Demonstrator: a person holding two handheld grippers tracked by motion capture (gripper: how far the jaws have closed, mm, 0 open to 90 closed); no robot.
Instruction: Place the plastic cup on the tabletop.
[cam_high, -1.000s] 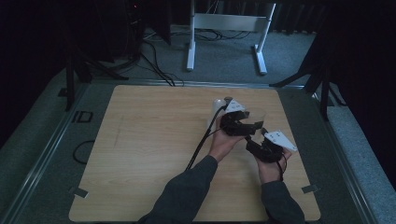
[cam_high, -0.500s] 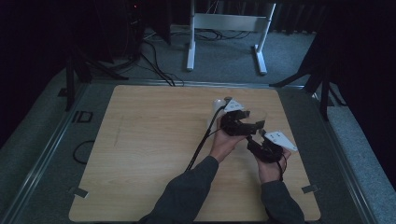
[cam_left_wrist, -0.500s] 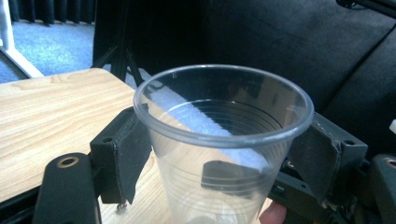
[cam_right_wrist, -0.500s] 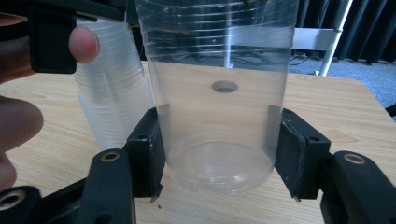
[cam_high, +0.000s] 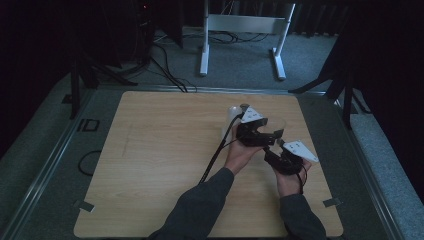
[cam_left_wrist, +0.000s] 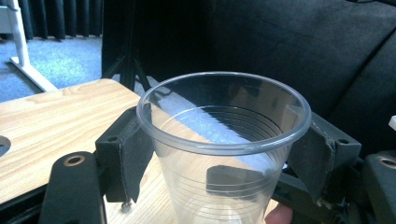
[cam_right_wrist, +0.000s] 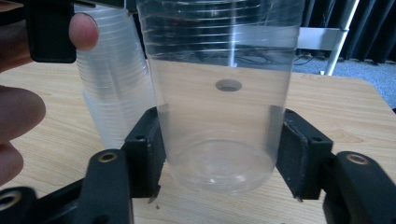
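High view: the left gripper (cam_high: 260, 131) and right gripper (cam_high: 283, 156) are meeting over the table (cam_high: 160, 165), toward its 3 o'clock edge. A clear cup (cam_high: 272, 125) is sitting between them, with a cup stack (cam_high: 231, 120) at the left gripper's 10 o'clock.

Left gripper view: the jaws are flanking the cup (cam_left_wrist: 224, 140) just under its rim, at 9 and 3 o'clock, pads touching its wall. They have just been closing on it.

Right gripper view: the jaws are flanking the cup (cam_right_wrist: 224, 116) near its base, having just been opening; whether the pads are pressing cannot be told. The stack (cam_right_wrist: 116, 93) is standing at 10 o'clock.
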